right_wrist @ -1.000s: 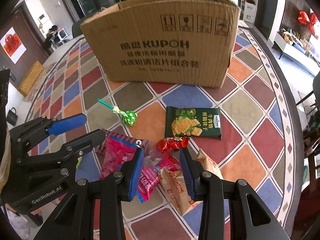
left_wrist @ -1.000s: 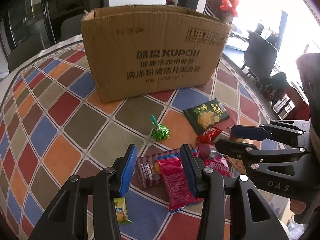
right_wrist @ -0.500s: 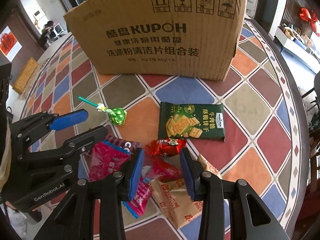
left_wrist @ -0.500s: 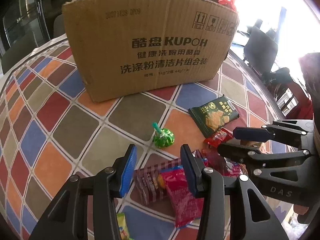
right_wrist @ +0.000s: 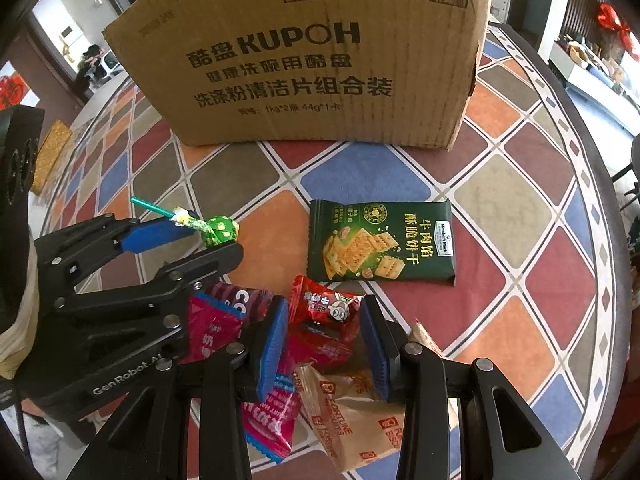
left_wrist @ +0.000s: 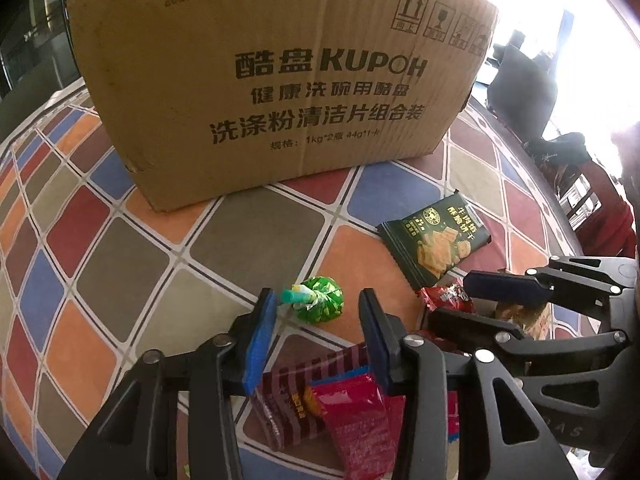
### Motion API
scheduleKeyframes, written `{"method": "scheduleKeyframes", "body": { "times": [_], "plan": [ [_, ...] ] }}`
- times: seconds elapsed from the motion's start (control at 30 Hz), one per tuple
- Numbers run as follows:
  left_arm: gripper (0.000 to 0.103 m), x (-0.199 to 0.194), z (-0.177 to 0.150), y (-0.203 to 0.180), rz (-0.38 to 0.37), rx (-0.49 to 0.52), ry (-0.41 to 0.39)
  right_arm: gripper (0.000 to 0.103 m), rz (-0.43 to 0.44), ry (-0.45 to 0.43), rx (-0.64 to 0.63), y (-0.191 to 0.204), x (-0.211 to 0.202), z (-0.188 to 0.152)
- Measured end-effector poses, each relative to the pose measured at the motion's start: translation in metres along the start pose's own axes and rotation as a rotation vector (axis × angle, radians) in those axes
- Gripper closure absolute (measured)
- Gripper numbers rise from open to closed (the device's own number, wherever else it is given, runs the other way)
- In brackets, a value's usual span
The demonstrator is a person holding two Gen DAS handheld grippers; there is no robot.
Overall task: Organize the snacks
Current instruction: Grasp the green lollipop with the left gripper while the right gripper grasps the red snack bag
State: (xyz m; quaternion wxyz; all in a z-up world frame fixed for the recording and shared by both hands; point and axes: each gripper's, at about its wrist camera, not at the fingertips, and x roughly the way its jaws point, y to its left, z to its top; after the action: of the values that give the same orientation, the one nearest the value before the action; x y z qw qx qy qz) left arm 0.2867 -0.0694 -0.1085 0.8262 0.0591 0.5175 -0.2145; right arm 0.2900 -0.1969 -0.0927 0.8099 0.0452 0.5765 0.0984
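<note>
Left wrist view: left gripper (left_wrist: 316, 308) has just been narrowing around the green lollipop (left_wrist: 320, 305), not pinching yet. Right gripper (right_wrist: 324, 334) gapes over a red candy (right_wrist: 326, 306). Looks like pickup time; next, squeeze and lift into the box (left_wrist: 280, 80).

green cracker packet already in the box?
No, the green cracker packet lies flat on the tablecloth in front of the cardboard box.

We lower both grippers: the left gripper (left_wrist: 316, 312), jaws just narrowing, now brackets the green lollipop (left_wrist: 320, 306); the right gripper (right_wrist: 324, 326) brackets the red candy (right_wrist: 324, 308).
</note>
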Motion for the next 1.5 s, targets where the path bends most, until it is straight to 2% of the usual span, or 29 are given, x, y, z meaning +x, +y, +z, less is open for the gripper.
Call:
{"method": "scheduleKeyframes", "body": {
  "times": [0.2, 0.37, 0.63, 1.13, 1.5],
  "plan": [
    [0.076, 0.005, 0.000, 0.002, -0.004, -0.002, 0.008, 0.065, 0.005, 0.008, 0.010, 0.001, 0.006, 0.001],
    [0.077, 0.005, 0.000, 0.001, -0.004, 0.007, 0.009, 0.076, 0.001, 0.002, 0.013, 0.001, 0.006, -0.001],
    [0.077, -0.007, -0.003, -0.007, 0.006, 0.009, -0.009, 0.080, 0.009, -0.022, 0.020, -0.002, -0.004, -0.004],
    [0.077, -0.061, -0.001, -0.012, 0.023, 0.001, -0.108, 0.080, 0.020, -0.118, 0.012, 0.001, -0.045, -0.006],
    [0.077, -0.106, 0.015, -0.017, 0.039, 0.010, -0.218, 0.080, 0.029, -0.248, 0.002, 0.008, -0.091, 0.009]
  ]
}}
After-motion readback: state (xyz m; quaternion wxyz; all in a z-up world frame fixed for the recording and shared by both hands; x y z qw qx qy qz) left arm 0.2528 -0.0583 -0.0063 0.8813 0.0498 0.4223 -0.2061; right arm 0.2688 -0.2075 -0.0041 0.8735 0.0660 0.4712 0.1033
